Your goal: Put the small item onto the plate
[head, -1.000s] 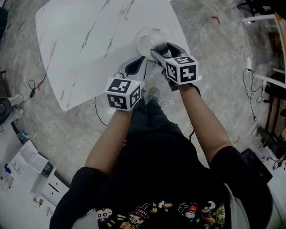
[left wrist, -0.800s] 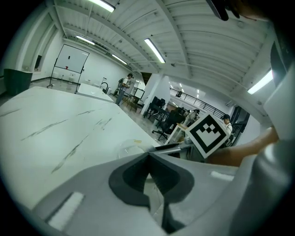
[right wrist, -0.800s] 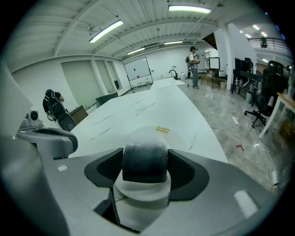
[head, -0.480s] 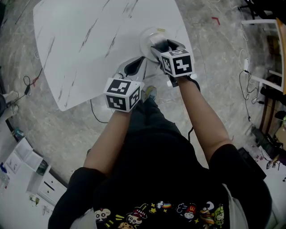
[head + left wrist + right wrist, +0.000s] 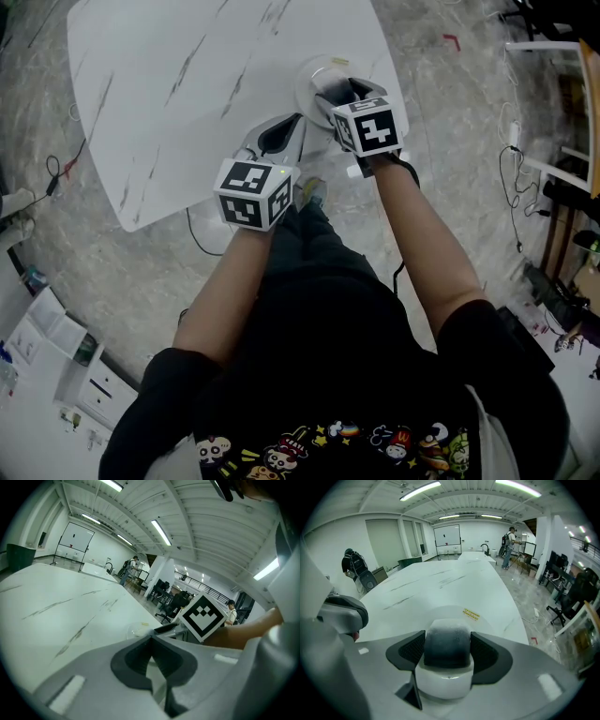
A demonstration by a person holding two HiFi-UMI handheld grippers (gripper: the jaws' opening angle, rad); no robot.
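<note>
Right gripper (image 5: 446,654) clamps small item (image 5: 446,641) — dark frosted top, white base; above plate (image 5: 440,611); left gripper (image 5: 150,645) closed

Yellow sticker (image 5: 471,614) on the plate (image 5: 487,619): print too small to read.
Shirt (image 5: 375,441): cartoon prints, no legible words.

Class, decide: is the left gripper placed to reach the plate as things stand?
Probably yes: the plate lies just ahead of the left gripper with bare table between, though the right gripper, shut on the small item, hangs over it.
</note>
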